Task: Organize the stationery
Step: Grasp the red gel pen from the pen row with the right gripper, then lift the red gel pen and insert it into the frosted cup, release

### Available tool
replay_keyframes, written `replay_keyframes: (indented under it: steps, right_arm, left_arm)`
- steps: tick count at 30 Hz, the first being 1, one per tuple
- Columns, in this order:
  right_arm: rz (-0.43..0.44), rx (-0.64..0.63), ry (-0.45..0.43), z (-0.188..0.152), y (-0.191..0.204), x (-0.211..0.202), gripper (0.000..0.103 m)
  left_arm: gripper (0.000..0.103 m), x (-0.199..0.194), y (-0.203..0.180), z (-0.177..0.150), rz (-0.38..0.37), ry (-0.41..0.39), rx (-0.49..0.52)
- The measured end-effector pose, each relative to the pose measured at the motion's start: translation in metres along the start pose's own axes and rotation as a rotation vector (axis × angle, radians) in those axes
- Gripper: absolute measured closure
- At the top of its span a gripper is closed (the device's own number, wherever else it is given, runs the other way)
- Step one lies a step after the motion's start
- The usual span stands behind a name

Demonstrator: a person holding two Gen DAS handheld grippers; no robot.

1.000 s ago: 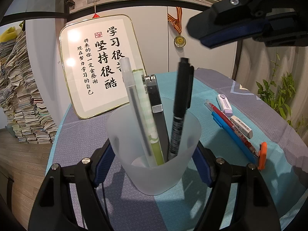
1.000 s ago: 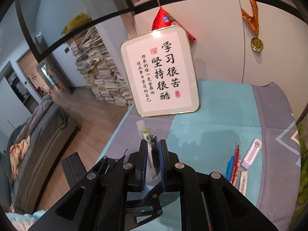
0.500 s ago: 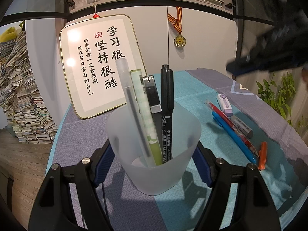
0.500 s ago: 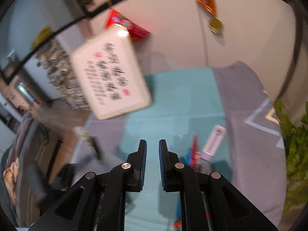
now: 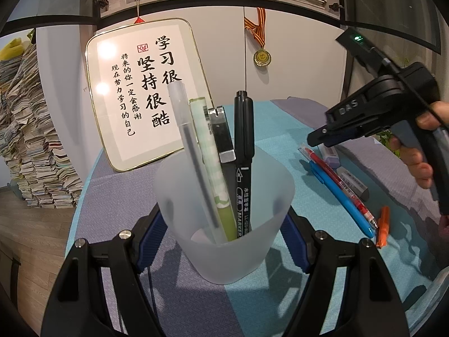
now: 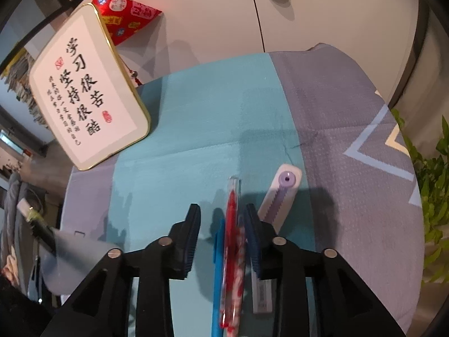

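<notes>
My left gripper (image 5: 223, 238) is shut on a frosted plastic cup (image 5: 224, 252) standing on the tablecloth. In the cup stand a black marker (image 5: 243, 151), a clear pen (image 5: 190, 146), a green pen (image 5: 210, 168) and a black clip pen (image 5: 221, 137). My right gripper (image 6: 223, 216), held by a hand, hovers to the right of the cup over loose stationery. Its jaws are opening. A red pen (image 6: 233, 224) lies on the cloth between and below them, untouched, with a blue pen (image 6: 217, 275) beside it.
A purple-and-white correction tape (image 6: 280, 196), a grey eraser (image 6: 262, 295) and a small orange item (image 5: 382, 227) lie near the pens. A framed calligraphy board (image 5: 146, 92) leans at the back left. A plant (image 6: 432, 196) stands past the table's right edge.
The right gripper left the cup, swung right and down over the loose pens, and its jaws parted. The black marker settled straighter in the cup. The left gripper stayed put.
</notes>
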State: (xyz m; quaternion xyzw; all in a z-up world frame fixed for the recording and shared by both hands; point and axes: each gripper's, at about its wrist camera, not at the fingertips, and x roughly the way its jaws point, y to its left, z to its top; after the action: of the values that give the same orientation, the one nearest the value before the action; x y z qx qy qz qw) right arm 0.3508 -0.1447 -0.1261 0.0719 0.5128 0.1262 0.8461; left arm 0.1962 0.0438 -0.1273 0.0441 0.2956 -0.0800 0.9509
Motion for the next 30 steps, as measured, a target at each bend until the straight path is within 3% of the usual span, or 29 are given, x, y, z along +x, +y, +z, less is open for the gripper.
replay_keyframes:
  steps: [12,14,16,23,30]
  right_arm:
    - [-0.063,-0.032,0.034,0.011,0.002,0.034,0.072]
    - [-0.084,-0.036,0.032,0.009,0.002,0.034,0.091]
    - [-0.055,-0.016,0.034,0.008,-0.001,0.032,0.091]
    - [-0.012,-0.020,-0.041,0.001,0.007,0.001,0.091]
    - [0.032,-0.062,-0.128,-0.014,0.022,-0.045,0.091]
  left_arm:
    - [0.029,0.000,0.000,0.000,0.000,0.000,0.000]
    - [0.029,0.000,0.001,0.000,0.000,0.000,0.000]
    - [0.029,0.000,0.000,0.000,-0.001,-0.003,0.000]
    - [0.028,-0.014,0.003,0.003,-0.002,-0.071,-0.011]
    - [0.029,-0.016,-0.004,0.002,-0.003,-0.087,0.010]
